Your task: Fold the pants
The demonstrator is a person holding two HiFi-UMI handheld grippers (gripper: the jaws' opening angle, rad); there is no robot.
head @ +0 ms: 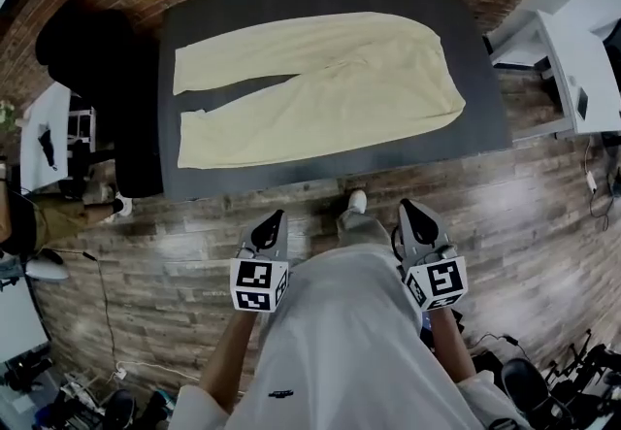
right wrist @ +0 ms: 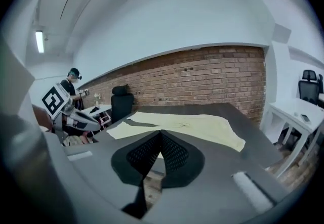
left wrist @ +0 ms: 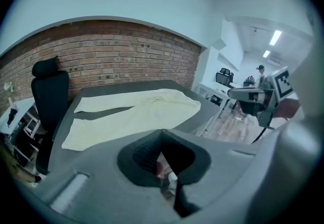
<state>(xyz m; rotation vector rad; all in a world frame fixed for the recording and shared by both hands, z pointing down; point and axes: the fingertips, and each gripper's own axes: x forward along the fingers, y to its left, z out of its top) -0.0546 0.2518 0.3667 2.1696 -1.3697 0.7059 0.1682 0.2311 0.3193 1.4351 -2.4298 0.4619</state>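
Pale yellow pants (head: 320,86) lie flat on the dark grey table (head: 194,187), waist at the right and both legs stretched to the left. They also show in the left gripper view as pants (left wrist: 136,112) and in the right gripper view as pants (right wrist: 187,127). My left gripper (head: 275,220) and right gripper (head: 409,211) hang over the wooden floor, short of the table's near edge and apart from the cloth. Both are shut and hold nothing.
A black office chair (head: 92,59) stands at the table's left end. White desks (head: 572,59) sit at the right, another white table (head: 44,137) at the left. A brick wall (left wrist: 111,51) runs behind the table. Another person (right wrist: 73,89) holding grippers stands in the background.
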